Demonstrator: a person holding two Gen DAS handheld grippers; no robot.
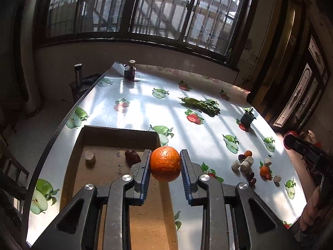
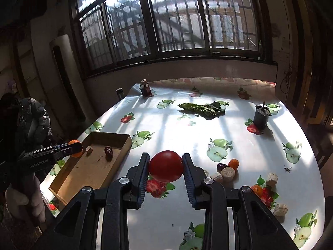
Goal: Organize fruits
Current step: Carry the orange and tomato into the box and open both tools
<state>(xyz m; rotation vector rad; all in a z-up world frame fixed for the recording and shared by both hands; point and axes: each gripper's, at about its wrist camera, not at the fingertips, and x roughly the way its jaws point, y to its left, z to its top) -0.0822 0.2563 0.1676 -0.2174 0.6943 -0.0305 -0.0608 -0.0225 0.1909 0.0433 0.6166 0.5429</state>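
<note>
My left gripper (image 1: 165,162) is shut on an orange (image 1: 165,164) and holds it above the right edge of a shallow cardboard box (image 1: 116,133). The box holds a dark red date (image 1: 131,155) and a pale cork-like chunk (image 1: 90,156). My right gripper (image 2: 166,166) is shut on a red tomato (image 2: 166,166) above the table. In the right wrist view the left gripper (image 2: 70,146) with the orange (image 2: 75,148) hangs over the box (image 2: 93,166). Small oranges (image 1: 264,170), dates (image 1: 250,176) and pale chunks (image 1: 244,164) lie loose on the table.
The table (image 2: 208,218) has a glossy fruit-print cover. Leafy greens (image 2: 204,108) lie mid-table, a dark cup (image 2: 261,117) at right, a dark jar with cork (image 2: 146,89) at the far left corner. A small spider-like thing (image 2: 287,168) sits at right.
</note>
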